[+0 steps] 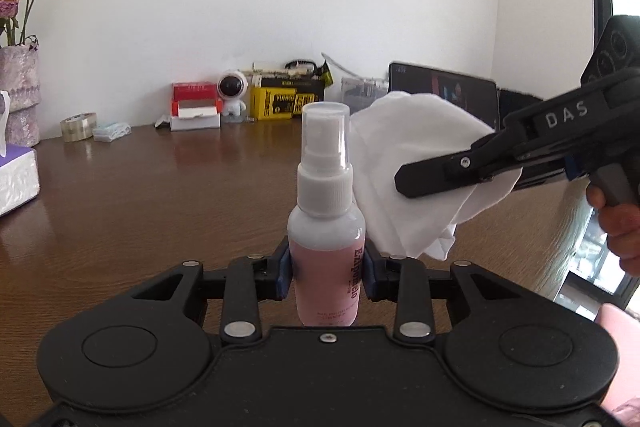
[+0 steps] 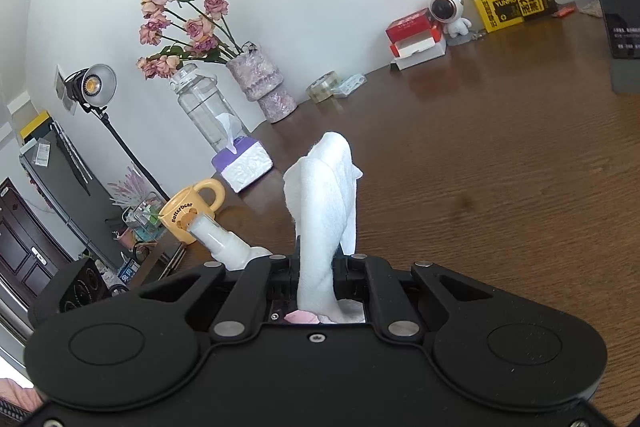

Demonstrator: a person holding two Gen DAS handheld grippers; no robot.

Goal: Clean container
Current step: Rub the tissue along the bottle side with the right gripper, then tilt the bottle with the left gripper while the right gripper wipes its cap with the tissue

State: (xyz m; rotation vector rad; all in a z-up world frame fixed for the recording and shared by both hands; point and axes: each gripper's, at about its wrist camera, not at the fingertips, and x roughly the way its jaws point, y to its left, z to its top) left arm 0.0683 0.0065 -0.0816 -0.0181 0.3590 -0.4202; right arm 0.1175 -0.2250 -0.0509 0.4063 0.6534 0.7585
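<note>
A small spray bottle with pink liquid, a white pump and a clear cap stands upright between my left gripper's blue pads, which are shut on its body. My right gripper comes in from the right, shut on a folded white cloth that hangs just right of the bottle's cap and neck. In the right wrist view the cloth rises from my right gripper, and the bottle's top pokes out at the left, tilted in that view.
The brown wooden table carries a tissue box, a yellow mug, a flower vase, a tape roll, red and yellow boxes and a dark tablet along the wall. A hand holds the right gripper.
</note>
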